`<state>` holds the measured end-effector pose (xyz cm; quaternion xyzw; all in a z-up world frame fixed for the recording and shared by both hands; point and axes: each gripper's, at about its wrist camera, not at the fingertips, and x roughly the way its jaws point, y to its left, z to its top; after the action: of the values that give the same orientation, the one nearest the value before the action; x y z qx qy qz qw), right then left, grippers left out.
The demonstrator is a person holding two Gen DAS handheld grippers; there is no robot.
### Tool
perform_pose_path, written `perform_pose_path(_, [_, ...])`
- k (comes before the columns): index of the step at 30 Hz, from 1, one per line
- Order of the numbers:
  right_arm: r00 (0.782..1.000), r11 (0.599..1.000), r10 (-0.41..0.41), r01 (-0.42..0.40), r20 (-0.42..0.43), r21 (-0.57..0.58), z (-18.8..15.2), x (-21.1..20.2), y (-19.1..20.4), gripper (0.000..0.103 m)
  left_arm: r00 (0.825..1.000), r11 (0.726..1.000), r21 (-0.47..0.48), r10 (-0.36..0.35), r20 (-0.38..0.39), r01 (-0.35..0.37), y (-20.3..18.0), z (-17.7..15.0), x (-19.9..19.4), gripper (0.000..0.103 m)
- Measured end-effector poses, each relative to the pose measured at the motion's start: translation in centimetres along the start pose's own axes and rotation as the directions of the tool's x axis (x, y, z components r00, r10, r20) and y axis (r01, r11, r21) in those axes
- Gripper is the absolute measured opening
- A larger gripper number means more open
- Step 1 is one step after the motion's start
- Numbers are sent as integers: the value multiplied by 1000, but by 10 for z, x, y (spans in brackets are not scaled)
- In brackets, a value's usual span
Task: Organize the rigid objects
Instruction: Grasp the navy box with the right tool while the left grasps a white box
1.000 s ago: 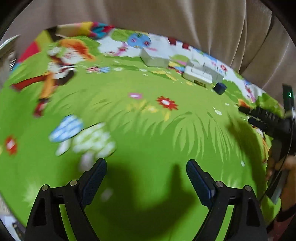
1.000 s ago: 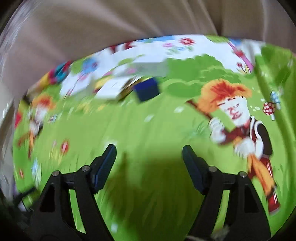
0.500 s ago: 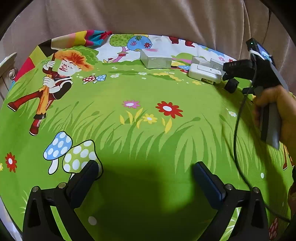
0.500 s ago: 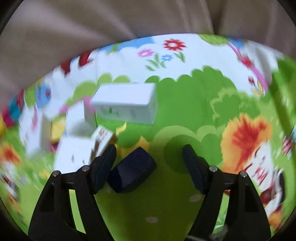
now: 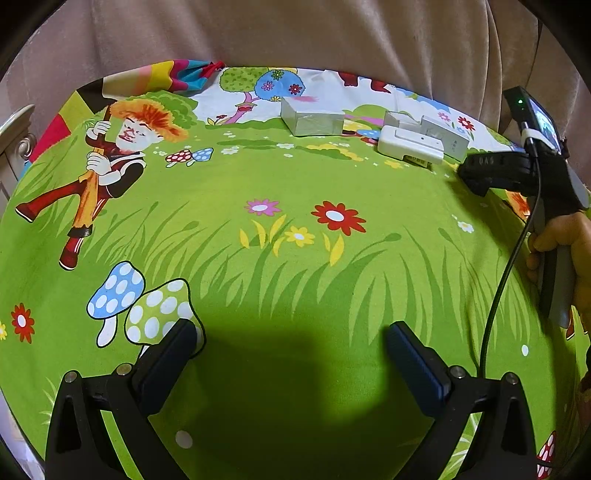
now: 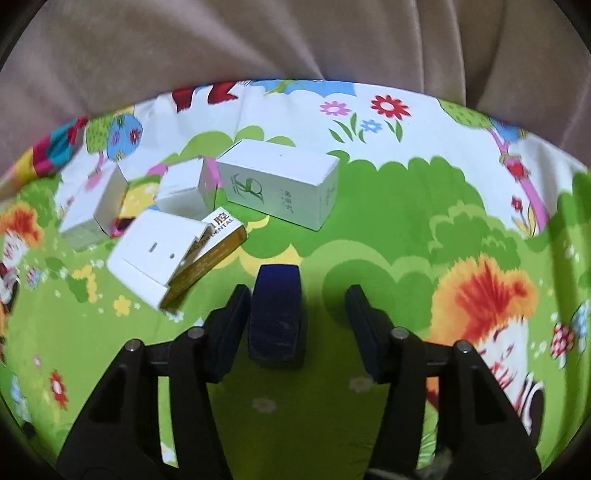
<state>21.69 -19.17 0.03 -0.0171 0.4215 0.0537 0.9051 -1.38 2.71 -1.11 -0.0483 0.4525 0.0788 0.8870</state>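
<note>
A small dark blue box (image 6: 275, 317) lies on the green cartoon cloth (image 6: 369, 229), lengthwise between the fingers of my right gripper (image 6: 297, 295). The jaws are closing: the left pad touches the box's side, the right pad stands a gap away. Just beyond lie a long white box (image 6: 280, 188), a flat white box (image 6: 155, 251) atop a gold-edged box (image 6: 210, 254), and a small white box (image 6: 184, 192). My left gripper (image 5: 291, 332) hovers wide open over bare cloth, nothing between its fingers. In the left wrist view the right gripper (image 5: 480, 177) points at the white boxes (image 5: 410, 146).
A silver-grey box (image 5: 312, 118) sits at the cloth's far edge, left of the cluster. A beige curtain (image 5: 295, 33) hangs behind the table. A hand (image 5: 554, 236) and a black cable (image 5: 498, 295) are at the right. A metal rail (image 5: 18, 125) shows at far left.
My right gripper moved in over the blue box and its jaws narrowed around it; the box now lies straight between the fingers. The left gripper stayed wide open and almost still.
</note>
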Motion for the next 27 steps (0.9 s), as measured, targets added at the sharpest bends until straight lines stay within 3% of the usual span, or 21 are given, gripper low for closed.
perform_pose_path(1, [1000,1000,0,0,1,-30,-1,0,2,30,1000,1000,0,0,-1,0,1,0,0,103])
perform_pose_path(4, [998,993,51,-53,-20,-110,-16,-15,-4,30,999,1000,-19,12,-42,-13,0,6,3,103])
perform_pose_path(6, [998,989,58,-58,-10,-135,-34,-30,-15,30,992,997,-64,30,-121,-38,-5,22,12,103])
perform_pose_path(8, [998,990,61,-60,5,-130,-53,-44,-29,30,987,988,-152,-57,-153,33,-12,47,23,103])
perform_pose_path(9, [998,990,64,-63,7,-128,-61,-51,-34,30,978,964,-241,-148,-146,110,-17,65,32,103])
perform_pose_path(12, [997,988,71,-69,9,-137,-72,-61,-39,30,946,888,-402,-296,-129,223,-38,107,59,103])
perform_pose_path(13, [997,988,73,-71,8,-136,-72,-61,-39,30,948,870,-441,-297,-110,221,-49,127,70,103])
perform_pose_path(16, [998,988,70,-68,7,-138,-71,-62,-39,30,981,856,-502,-180,-71,121,-68,168,88,103])
perform_pose_path(18, [997,988,75,-74,6,-133,-72,-62,-41,30,988,839,-541,-124,-88,57,-79,187,103,103])
perform_pose_path(20, [997,989,81,-80,5,-127,-71,-61,-41,31,986,852,-523,-89,-141,2,-93,203,124,103])
perform_pose_path(22, [996,989,89,-88,4,-118,-71,-60,-42,31,979,894,-445,-33,-201,-61,-107,211,142,103])
perform_pose_path(24, [995,989,102,-101,3,-106,-71,-61,-44,31,978,930,-349,45,-206,-116,-114,212,148,103])
perform_pose_path(27, [992,989,123,-123,4,-87,-71,-62,-48,31,986,944,-321,20,-164,-72,-93,195,135,103])
